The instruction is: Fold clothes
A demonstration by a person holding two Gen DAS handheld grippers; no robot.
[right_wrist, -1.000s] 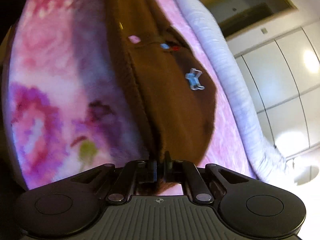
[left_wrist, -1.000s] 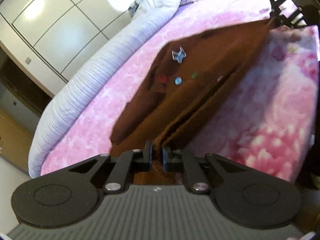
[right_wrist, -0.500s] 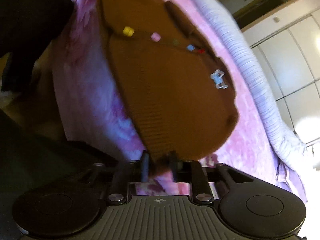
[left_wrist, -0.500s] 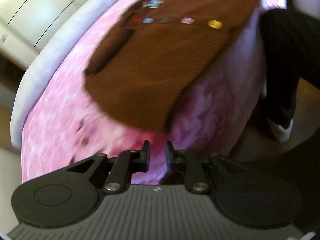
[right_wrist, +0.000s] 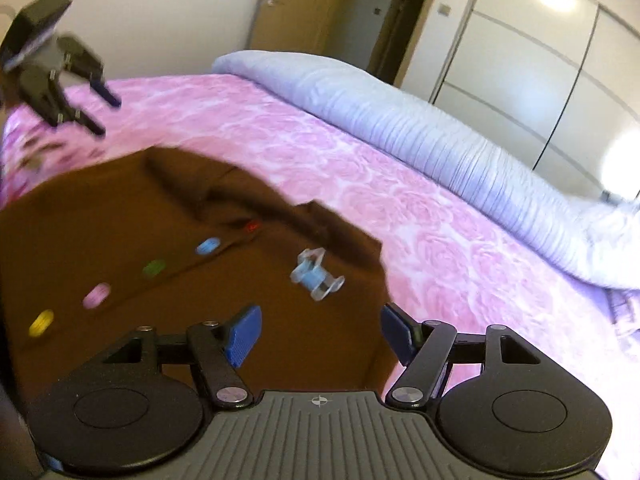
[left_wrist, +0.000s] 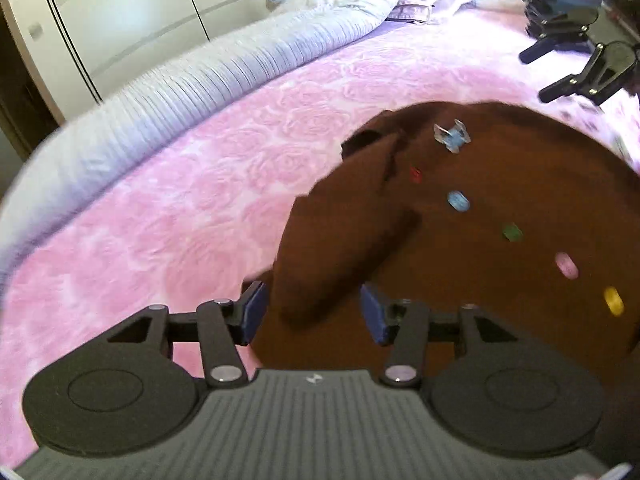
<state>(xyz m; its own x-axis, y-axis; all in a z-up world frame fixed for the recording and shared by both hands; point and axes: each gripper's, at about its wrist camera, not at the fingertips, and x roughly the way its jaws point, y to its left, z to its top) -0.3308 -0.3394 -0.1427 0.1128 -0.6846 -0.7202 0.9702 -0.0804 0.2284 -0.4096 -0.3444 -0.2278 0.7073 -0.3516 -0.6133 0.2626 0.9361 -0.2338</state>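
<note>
Brown cardigan [left_wrist: 500, 248] spread flat near the bed's [left_wrist: 200, 184] edge, coloured buttons [right_wrist: 208, 246] up. Left gripper [left_wrist: 312, 312] and right gripper [right_wrist: 320, 334] above it, jaws opening, gripping nothing.

pink bedspread [left_wrist: 160, 208], lavender duvet [right_wrist: 420, 128], white wardrobe [left_wrist: 120, 20]
</note>
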